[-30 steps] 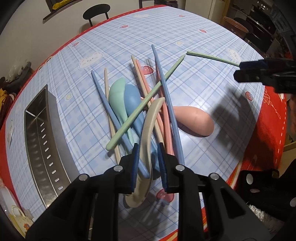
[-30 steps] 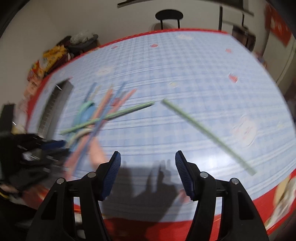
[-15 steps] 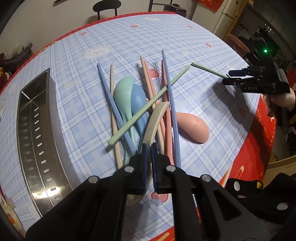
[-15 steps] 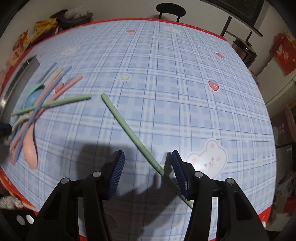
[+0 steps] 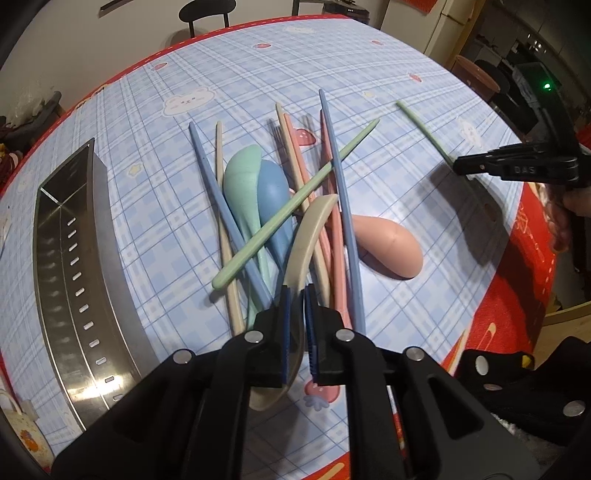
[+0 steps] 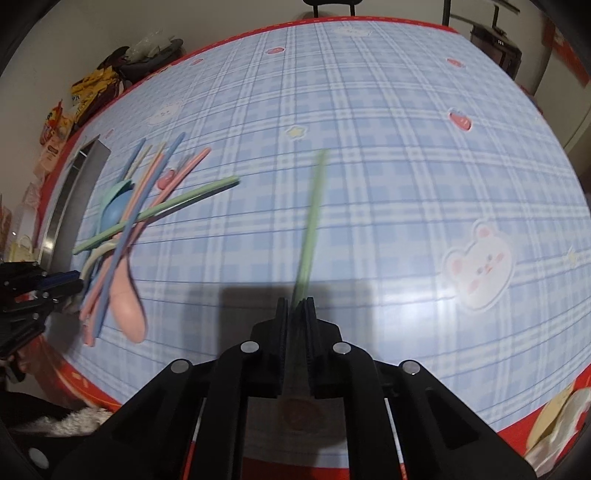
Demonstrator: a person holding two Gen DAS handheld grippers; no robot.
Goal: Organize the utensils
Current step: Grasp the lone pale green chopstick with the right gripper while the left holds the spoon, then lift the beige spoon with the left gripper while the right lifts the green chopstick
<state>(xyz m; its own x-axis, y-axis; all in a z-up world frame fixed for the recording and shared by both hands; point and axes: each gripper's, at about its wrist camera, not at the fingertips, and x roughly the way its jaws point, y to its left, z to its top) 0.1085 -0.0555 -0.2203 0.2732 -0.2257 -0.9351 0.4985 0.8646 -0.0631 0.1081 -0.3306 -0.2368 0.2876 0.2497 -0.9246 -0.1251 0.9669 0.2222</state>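
A pile of pastel spoons and chopsticks [image 5: 273, 192] lies mid-table. My left gripper [image 5: 296, 299] grips the handle of the beige spoon [image 5: 312, 229]; its jaws are easing open a little with the handle still pressed between the pads. Its bowl shows under the fingers. Off to the right, apart from the pile, my right gripper [image 6: 295, 306] is closing on the near end of a lone green chopstick [image 6: 312, 214], pads tight on it. That chopstick [image 5: 421, 123] and the right gripper [image 5: 460, 166] also show in the left wrist view.
A long steel utensil tray [image 5: 66, 258] with slotted sides lies left of the pile, also seen as the tray [image 6: 70, 192] from the right. A pink spoon [image 5: 388, 247] sits at the pile's right. The red table edge [image 5: 517, 295] is close. A chair [image 5: 207, 11] stands beyond.
The right gripper came down over the lone green chopstick and shut on it; the chopstick now points straight ahead. The left gripper's jaws narrowed onto the beige spoon handle and stayed in place.
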